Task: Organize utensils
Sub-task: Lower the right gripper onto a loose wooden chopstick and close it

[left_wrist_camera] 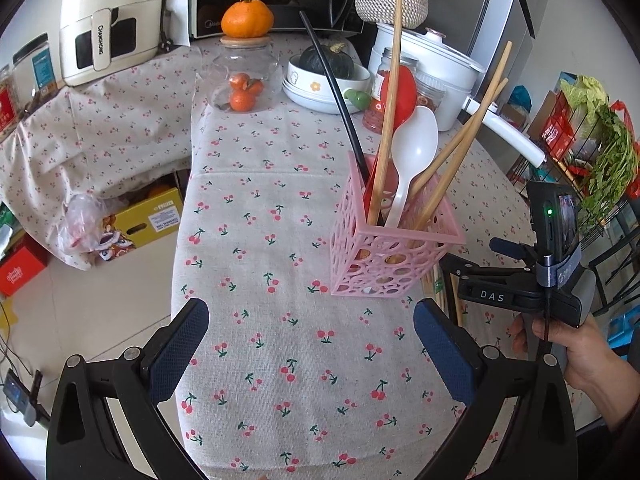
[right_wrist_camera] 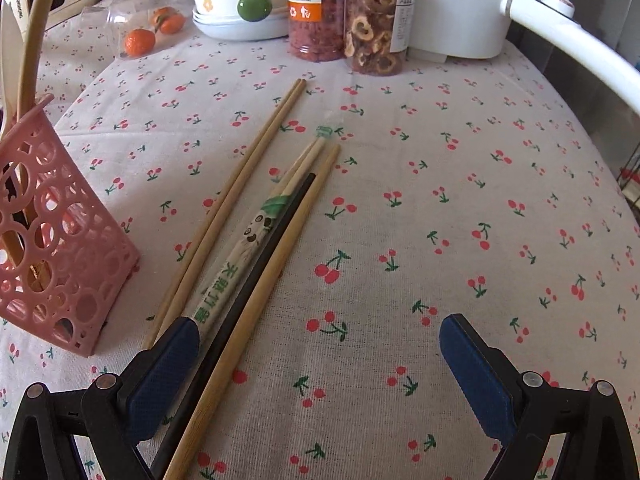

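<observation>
A pink perforated holder [left_wrist_camera: 390,254] stands on the cherry-print cloth, holding wooden chopsticks [left_wrist_camera: 387,120], a black chopstick [left_wrist_camera: 335,92], a white spoon [left_wrist_camera: 412,148] and a red spoon [left_wrist_camera: 396,98]. My left gripper [left_wrist_camera: 310,354] is open and empty, short of the holder. In the right wrist view the holder [right_wrist_camera: 52,240] is at the left. Beside it lie two wooden chopsticks [right_wrist_camera: 236,184], a paper-wrapped pair [right_wrist_camera: 256,232], a black chopstick [right_wrist_camera: 264,248] and another wooden one [right_wrist_camera: 280,240]. My right gripper [right_wrist_camera: 320,344] is open and empty, its left finger [right_wrist_camera: 164,372] next to the near ends.
At the back stand a glass jar with oranges [left_wrist_camera: 242,80], a bowl with a squash [left_wrist_camera: 326,76], two food jars [right_wrist_camera: 348,12], a white cooker [right_wrist_camera: 464,4] with a long handle [right_wrist_camera: 576,44]. The table edge [left_wrist_camera: 182,240] drops left to boxes [left_wrist_camera: 148,216] on the floor.
</observation>
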`<state>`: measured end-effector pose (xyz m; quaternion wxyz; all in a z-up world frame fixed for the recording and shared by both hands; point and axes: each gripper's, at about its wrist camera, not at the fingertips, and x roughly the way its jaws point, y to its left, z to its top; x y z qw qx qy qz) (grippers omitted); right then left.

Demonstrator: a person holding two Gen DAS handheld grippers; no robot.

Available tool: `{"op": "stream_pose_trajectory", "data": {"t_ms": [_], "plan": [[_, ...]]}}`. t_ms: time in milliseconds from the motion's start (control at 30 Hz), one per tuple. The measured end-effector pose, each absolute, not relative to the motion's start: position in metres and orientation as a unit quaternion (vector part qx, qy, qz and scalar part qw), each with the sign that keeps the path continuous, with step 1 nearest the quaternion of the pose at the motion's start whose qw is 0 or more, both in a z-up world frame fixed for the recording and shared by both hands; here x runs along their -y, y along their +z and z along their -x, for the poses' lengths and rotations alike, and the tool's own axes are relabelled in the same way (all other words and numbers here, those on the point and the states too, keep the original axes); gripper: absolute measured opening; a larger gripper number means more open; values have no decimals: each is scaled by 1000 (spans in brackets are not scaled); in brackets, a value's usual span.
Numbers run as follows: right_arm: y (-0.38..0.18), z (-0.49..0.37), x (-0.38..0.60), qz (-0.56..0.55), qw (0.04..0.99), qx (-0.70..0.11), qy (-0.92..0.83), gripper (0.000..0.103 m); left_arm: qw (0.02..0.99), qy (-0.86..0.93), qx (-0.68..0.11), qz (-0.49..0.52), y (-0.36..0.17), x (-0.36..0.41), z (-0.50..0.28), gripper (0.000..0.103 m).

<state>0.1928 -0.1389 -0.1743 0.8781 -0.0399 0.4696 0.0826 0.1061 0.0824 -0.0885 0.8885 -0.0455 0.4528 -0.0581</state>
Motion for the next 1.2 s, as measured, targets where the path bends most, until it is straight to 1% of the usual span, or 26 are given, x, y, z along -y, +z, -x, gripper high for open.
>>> {"op": "stream_pose_trajectory", "data": {"t_ms": [467,833,933,1033,1067,1100,1133,1200], "plan": [[-177,-198,159,14,875,-482,53,100,888,-62,-454,45,-87,-82,-105,103],[-180,-208,161,22,868,-495,40,100,888,-69,-453,44,-85,-75,-102,103],[-179,-211,165,19,864,-502,36,96,892,-77,-443,42,-81,-70,-99,103],[-175,-210,170,17,858,-512,36,85,894,-83,-439,23,-79,-59,-97,103],[-173,-209,173,15,857,-515,36,77,894,-85,-439,18,-79,-55,-95,103],[-171,-208,176,14,855,-517,35,67,894,-89,-440,14,-80,-51,-94,103],[-169,-206,181,10,854,-519,33,60,893,-91,-440,10,-80,-47,-92,103],[-167,-204,192,1,850,-526,30,27,894,-98,-438,2,-80,-36,-88,103]]}}
